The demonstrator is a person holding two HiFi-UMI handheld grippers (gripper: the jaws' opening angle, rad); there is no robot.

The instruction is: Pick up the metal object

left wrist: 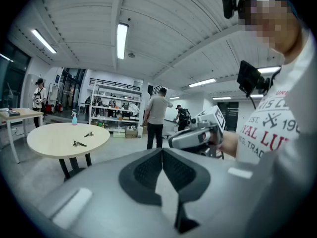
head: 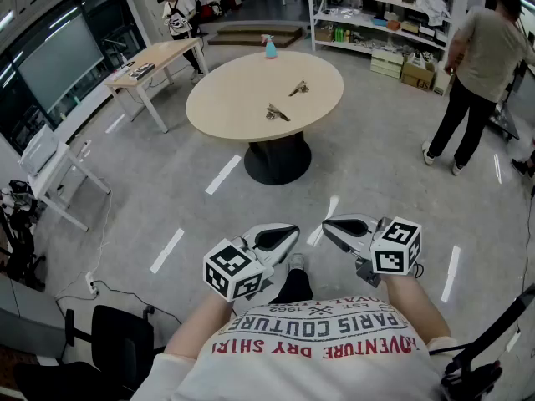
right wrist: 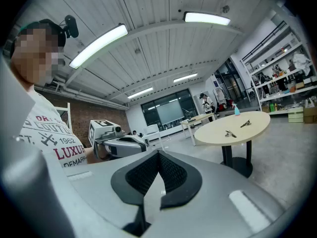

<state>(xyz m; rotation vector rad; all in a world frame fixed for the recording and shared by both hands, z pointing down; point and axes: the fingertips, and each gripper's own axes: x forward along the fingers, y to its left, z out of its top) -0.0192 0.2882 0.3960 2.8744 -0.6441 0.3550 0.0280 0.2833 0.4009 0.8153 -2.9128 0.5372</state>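
Left gripper (head: 288, 232), right gripper (head: 330, 224) closed, metal object (head: 277, 113) distant

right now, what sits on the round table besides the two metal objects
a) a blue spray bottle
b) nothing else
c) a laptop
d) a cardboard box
A: a blue spray bottle stands at the far edge of the round table.
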